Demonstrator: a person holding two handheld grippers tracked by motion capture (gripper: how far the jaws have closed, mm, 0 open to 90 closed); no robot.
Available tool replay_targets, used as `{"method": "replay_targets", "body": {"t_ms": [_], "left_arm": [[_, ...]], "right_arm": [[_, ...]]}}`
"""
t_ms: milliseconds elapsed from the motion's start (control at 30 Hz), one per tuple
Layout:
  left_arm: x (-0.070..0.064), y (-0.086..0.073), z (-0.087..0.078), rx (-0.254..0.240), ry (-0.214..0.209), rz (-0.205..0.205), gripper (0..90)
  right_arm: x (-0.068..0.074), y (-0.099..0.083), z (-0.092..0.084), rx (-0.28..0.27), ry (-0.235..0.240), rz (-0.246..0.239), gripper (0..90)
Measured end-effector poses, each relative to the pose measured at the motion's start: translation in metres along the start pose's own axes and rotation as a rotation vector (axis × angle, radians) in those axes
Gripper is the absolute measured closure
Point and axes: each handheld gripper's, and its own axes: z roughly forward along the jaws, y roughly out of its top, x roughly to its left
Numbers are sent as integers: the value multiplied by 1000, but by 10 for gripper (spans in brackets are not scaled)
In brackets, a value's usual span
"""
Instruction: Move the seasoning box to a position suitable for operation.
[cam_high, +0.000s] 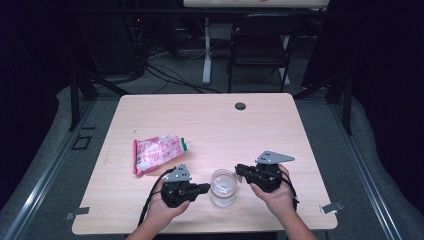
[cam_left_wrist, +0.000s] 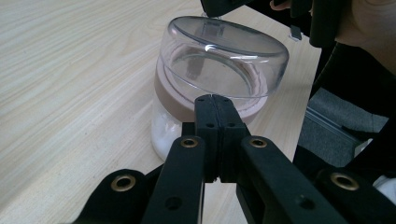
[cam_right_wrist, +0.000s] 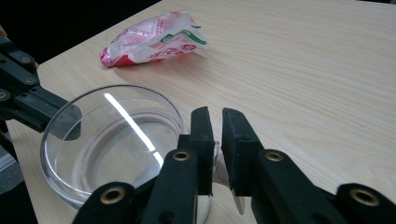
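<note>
A clear jar (cam_high: 222, 187) stands near the table's front edge with a clear domed lid (cam_left_wrist: 224, 51) on it. A pinkish band (cam_left_wrist: 173, 100) runs under the lid, and white powder lies at the jar's bottom. My left gripper (cam_high: 206, 188) is at the jar's left side. It is shut with nothing in it, and its tips (cam_left_wrist: 215, 99) are at the band. My right gripper (cam_high: 238, 171) is at the jar's right side, and its jaws (cam_right_wrist: 215, 114) are nearly together on a thin clear tab at the lid's (cam_right_wrist: 112, 135) edge.
A red-and-white snack bag (cam_high: 157, 152) lies on its side to the left behind the jar, also seen as the bag (cam_right_wrist: 154, 39). A dark grommet (cam_high: 240, 106) sits near the table's far edge. A folding chair (cam_high: 262, 45) stands beyond the table.
</note>
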Motion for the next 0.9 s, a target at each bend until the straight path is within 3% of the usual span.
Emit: {"method": "replay_targets", "body": {"t_ms": [267,500,667,900], "left_arm": [[0,-3,6,36,-9,9,900],[-2,0,3,5,-18,4,894],[-3,1,4,6,-14,7,890],[-3,9,3,-20,-18,12,883]], "right_arm": [[-1,0,0,-6,10,8,846],[-1,-1,0,-4,11,8,848],[-1,-1,-1,-3,1,9,781],[8,0,-12,-6,21,-60,690]]}}
